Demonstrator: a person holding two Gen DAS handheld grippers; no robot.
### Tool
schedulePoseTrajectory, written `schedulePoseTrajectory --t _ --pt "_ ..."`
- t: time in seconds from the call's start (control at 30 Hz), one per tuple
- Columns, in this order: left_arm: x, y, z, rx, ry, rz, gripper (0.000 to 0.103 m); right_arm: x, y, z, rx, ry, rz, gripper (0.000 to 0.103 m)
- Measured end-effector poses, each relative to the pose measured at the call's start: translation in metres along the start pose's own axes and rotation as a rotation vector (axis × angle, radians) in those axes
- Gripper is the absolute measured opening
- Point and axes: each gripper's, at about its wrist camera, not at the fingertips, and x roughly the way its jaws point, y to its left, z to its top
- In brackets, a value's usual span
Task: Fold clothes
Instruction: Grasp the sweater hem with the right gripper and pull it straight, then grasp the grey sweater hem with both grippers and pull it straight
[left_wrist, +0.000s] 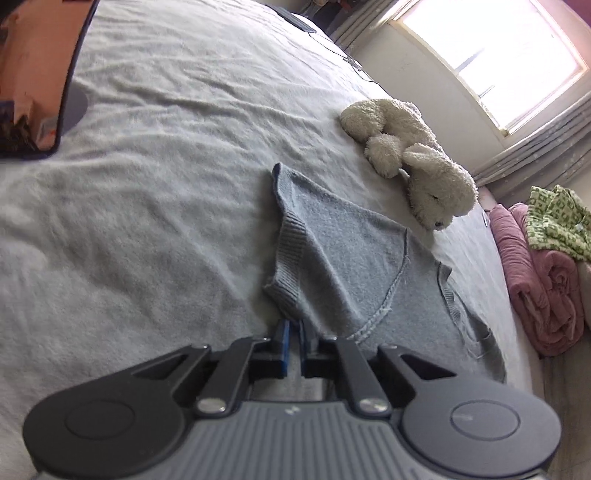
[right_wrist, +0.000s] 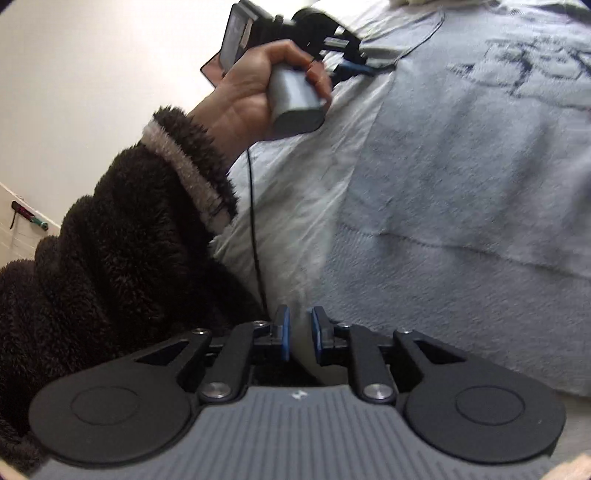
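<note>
A grey-blue knit sweater (left_wrist: 351, 266) lies on the bed (left_wrist: 147, 184), with one sleeve folded across its body. My left gripper (left_wrist: 294, 332) is shut on the sweater's edge just below the ribbed cuff (left_wrist: 288, 266); cloth runs in between the blue pads. The right wrist view shows the sweater (right_wrist: 461, 166) spread flat, with a dark printed pattern on it. At the top a hand (right_wrist: 251, 85) in a dark fleece sleeve (right_wrist: 129, 240) holds the left gripper (right_wrist: 364, 66) at the garment's edge. My right gripper (right_wrist: 300, 328) hovers slightly open beside the sweater's near edge, holding nothing.
A white plush toy (left_wrist: 417, 166) lies just beyond the sweater. Rolled pink bedding (left_wrist: 535, 288) and a green patterned cloth (left_wrist: 557, 221) are stacked past the bed's right side, under a bright window (left_wrist: 498, 55). An orange item (left_wrist: 33, 74) sits at the far left. A black cable (right_wrist: 255, 221) hangs from the hand.
</note>
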Motion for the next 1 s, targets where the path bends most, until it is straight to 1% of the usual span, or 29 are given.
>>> schedulePoseTrajectory --t 0.03,0.07,0.1,0.17,0.2,0.27,0.37,0.5,0.6,0.7,0.83,0.93,1.0 --pt "-0.003 -0.001 0.0 0.018 0.004 0.004 0.012 -0.002 -0.001 0.0 -0.001 0.003 -0.006 0.04" --pt "-0.005 -0.002 -0.002 0.034 0.012 0.001 0.018 -0.017 -0.011 -0.001 0.016 -0.032 -0.044 0.05" --pt "-0.008 -0.004 -0.004 0.05 0.023 -0.005 0.019 -0.032 -0.02 -0.001 0.033 -0.068 -0.082 0.051" --pt "-0.015 -0.008 -0.011 0.087 0.047 -0.024 0.026 -0.062 -0.04 -0.003 0.068 -0.139 -0.159 0.051" --pt "-0.018 -0.011 -0.014 0.108 0.058 -0.036 0.027 -0.077 -0.049 -0.003 0.087 -0.174 -0.197 0.051" --pt "-0.025 -0.018 -0.021 0.152 0.073 -0.057 0.033 -0.104 -0.076 -0.009 0.166 -0.234 -0.27 0.051" --pt "-0.034 -0.028 -0.029 0.187 0.097 -0.038 0.04 -0.133 -0.104 -0.018 0.271 -0.283 -0.361 0.051" --pt "-0.05 -0.036 -0.038 0.208 0.167 -0.03 0.043 -0.168 -0.138 -0.029 0.404 -0.348 -0.425 0.051" --pt "-0.068 -0.036 -0.049 0.223 0.22 -0.037 0.048 -0.185 -0.162 -0.04 0.518 -0.389 -0.424 0.051" --pt "-0.09 -0.028 -0.065 0.25 0.252 -0.026 0.05 -0.194 -0.176 -0.05 0.576 -0.405 -0.452 0.051" --pt "-0.113 -0.011 -0.094 0.26 0.286 -0.005 0.051 -0.188 -0.188 -0.062 0.591 -0.364 -0.496 0.051" --pt "-0.125 0.003 -0.119 0.267 0.308 -0.001 0.051 -0.178 -0.19 -0.072 0.556 -0.339 -0.501 0.048" --pt "-0.129 0.012 -0.136 0.263 0.327 -0.008 0.05 -0.173 -0.184 -0.072 0.506 -0.326 -0.542 0.044"
